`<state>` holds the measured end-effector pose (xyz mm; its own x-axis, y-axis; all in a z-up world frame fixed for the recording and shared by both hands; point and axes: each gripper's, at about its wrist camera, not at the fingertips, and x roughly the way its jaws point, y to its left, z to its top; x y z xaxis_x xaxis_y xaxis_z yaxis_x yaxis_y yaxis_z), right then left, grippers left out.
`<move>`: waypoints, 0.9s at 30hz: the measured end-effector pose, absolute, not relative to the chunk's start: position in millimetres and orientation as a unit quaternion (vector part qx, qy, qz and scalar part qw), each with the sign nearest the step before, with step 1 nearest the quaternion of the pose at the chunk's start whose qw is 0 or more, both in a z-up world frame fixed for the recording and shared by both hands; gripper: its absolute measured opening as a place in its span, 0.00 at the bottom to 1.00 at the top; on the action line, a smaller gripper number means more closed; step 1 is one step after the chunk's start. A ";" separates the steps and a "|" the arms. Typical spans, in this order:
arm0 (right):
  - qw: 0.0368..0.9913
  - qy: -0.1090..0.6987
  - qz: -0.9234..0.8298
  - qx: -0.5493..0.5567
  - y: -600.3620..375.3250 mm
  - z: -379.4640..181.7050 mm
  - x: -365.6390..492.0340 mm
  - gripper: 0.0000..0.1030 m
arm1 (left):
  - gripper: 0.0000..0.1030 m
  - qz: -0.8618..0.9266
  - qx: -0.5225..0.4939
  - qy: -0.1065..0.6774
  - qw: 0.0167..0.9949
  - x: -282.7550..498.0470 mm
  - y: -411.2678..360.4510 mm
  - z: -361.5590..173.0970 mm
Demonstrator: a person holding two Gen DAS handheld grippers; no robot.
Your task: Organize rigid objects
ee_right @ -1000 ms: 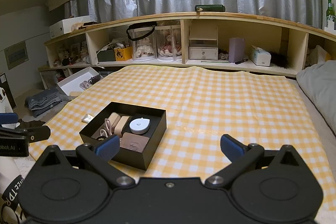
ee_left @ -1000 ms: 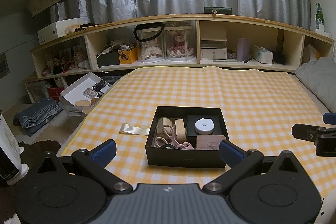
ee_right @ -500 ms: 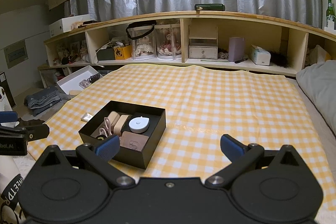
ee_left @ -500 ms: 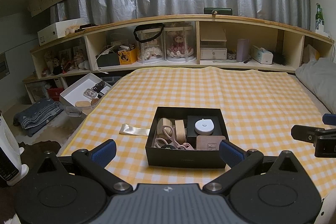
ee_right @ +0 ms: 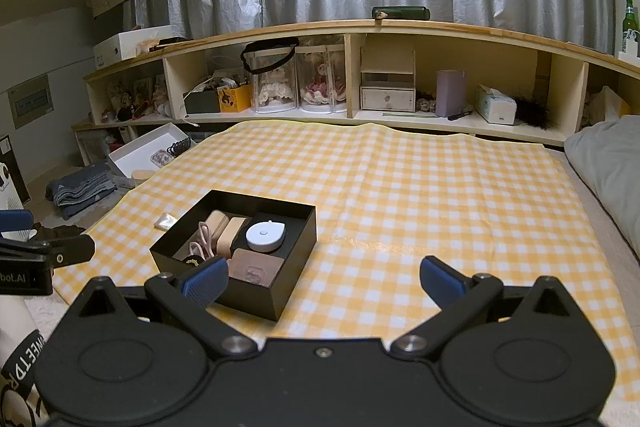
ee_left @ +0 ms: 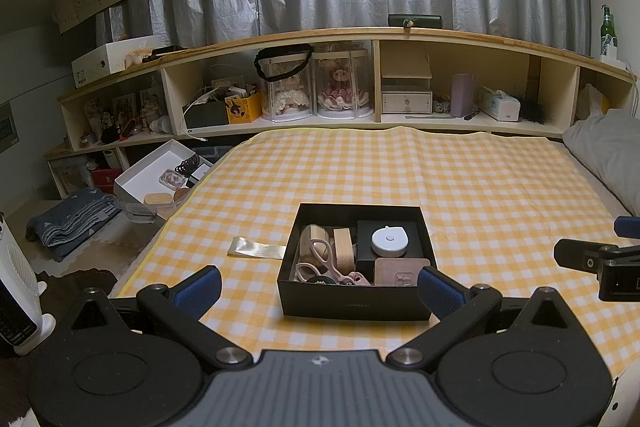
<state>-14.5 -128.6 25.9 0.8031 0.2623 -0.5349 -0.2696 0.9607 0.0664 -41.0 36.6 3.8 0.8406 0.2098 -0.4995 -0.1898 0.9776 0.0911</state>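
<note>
Black box packed, both tongs wide open, empty.
Black box (ee_left: pixel 352 301) sits on the bed's checked cloth (ee_left: pixel 460 179) near its front-left corner; left tongs (ee_left: pixel 318 289) hover before it, right tongs (ee_right: pixel 324 281) beside; white puck (ee_left: pixel 389 241), pink scissors (ee_left: pixel 332 265) inside.

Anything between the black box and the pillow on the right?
Nothing: only bare yellow checked cloth lies between the black box and grey pillow, per right wrist view.

Little has changed. In the right wrist view the black box (ee_right: pixel 256 291) has drifted slightly right and up in the frame, so the right claw (ee_right: pixel 322 281) has shifted a touch. The left wrist view shows no visible change.
</note>
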 end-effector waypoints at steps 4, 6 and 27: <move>0.949 0.281 0.140 -0.007 -128.4 26.4 -14.0 1.00 | 1.00 0.104 0.019 0.262 0.959 -41.1 36.4 3.7; 0.949 0.281 0.141 -0.007 -128.5 26.3 -14.1 1.00 | 1.00 0.104 0.019 0.263 0.959 -40.9 36.4 3.8; 0.949 0.282 0.141 -0.008 -128.5 23.7 -14.5 1.00 | 1.00 0.105 0.020 0.262 0.959 -41.3 35.8 3.6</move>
